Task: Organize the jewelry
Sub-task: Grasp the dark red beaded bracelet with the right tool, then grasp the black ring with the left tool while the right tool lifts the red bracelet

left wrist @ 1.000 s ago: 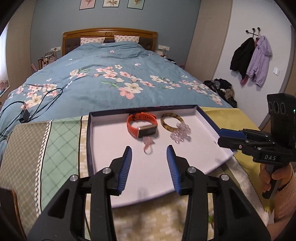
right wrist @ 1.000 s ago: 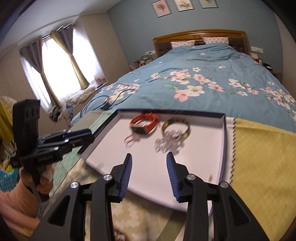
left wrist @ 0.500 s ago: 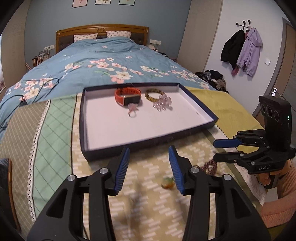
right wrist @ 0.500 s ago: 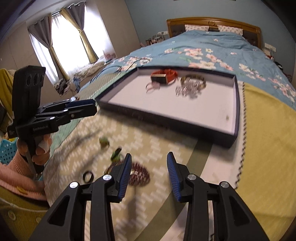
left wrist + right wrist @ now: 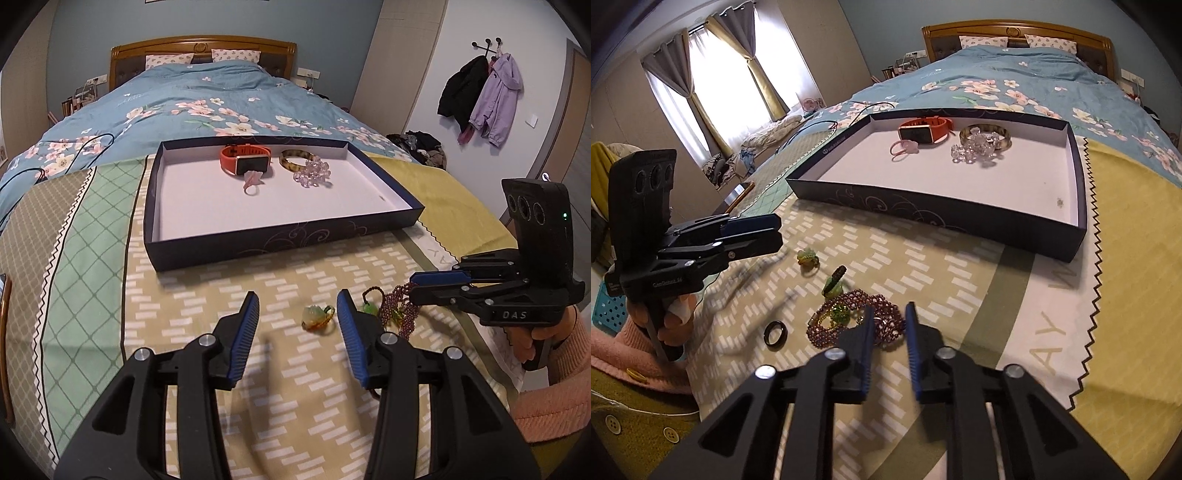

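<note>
Patchwork blanket (image 5: 92,236) beneath tray (image 5: 258,242)

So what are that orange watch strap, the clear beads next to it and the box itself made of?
The watch strap looks like matte orange rubber or silicone: smooth, even, no weave. The clear beads seem glass or plastic, faceted and glinting; I can't tell which. The box looks like printed cardboard, with thin dark walls bearing swirls and a plain white inside.

1 tray (image 5: 945,212), 1 watch (image 5: 923,131), 2 bracelets in tray, approx. 3 rings, 1 beaded necklace (image 5: 849,321).
</note>
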Available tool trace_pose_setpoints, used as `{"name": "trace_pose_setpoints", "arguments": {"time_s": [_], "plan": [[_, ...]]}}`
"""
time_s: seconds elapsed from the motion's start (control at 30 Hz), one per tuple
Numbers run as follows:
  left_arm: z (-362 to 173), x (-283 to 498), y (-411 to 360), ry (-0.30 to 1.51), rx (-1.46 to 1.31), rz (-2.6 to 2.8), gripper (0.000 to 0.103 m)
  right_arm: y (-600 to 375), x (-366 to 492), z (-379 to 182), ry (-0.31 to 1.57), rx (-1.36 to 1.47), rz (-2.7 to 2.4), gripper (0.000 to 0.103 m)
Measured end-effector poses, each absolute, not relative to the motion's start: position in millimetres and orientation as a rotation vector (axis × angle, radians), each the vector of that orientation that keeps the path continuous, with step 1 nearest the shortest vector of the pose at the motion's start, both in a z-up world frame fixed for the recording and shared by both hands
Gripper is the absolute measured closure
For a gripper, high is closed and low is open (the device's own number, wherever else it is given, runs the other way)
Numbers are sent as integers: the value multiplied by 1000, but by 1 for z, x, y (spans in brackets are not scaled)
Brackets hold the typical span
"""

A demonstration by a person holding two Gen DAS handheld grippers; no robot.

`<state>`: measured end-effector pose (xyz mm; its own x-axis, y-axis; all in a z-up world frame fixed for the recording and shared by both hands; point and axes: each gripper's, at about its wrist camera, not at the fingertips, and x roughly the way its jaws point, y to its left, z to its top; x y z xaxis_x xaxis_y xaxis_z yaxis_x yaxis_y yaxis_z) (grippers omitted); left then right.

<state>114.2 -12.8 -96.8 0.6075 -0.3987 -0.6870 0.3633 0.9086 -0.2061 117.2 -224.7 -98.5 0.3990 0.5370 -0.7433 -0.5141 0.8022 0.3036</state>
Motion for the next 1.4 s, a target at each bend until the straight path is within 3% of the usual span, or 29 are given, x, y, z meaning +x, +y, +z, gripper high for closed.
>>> {"name": "trace_pose_setpoints", "arguments": {"time_s": [0.1,0.3,1.4], "plan": [[-99,113,-11,811,-52,-440,59,-226,116,-97,943,31,665,97],[-98,108,-10,806,-46,-453,59,-224,108,-83,892,25,674,98],[-103,99,-24,817,9,-485,61,-225,101,-41,754,79,687,98]]}}
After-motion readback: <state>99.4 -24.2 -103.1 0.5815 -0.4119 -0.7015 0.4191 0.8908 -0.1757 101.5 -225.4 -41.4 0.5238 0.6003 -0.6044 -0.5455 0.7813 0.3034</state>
